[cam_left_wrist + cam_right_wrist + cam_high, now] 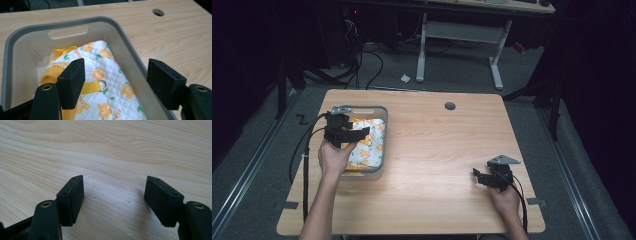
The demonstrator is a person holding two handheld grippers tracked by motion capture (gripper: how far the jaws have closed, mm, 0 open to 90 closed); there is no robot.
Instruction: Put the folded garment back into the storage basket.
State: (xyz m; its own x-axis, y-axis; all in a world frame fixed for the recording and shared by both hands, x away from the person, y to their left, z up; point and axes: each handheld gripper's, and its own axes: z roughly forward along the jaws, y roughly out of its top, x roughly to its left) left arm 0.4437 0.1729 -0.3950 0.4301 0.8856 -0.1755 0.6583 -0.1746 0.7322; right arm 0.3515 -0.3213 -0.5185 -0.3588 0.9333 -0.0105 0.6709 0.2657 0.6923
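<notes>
A grey plastic bin (385,145) stands at the table's left side. In it lies a white quilted cloth (372,145) printed with orange flowers. In the left gripper view the cloth (110,75) has yellow trim and a yellow strap with a small metal ring (101,84). My left gripper (362,133) hovers over the bin (125,47), open (116,67), its pads apart above the cloth and holding nothing. Near the table's front right, my right gripper (478,176) rests low over bare wood, open (113,185) and empty.
The light wooden table (437,145) has a round cable hole (450,106) near its far edge, also in the left gripper view as the hole (157,12). Beyond the table stand a white-legged desk (459,32) and floor cables (362,65). Both grippers trail black cables.
</notes>
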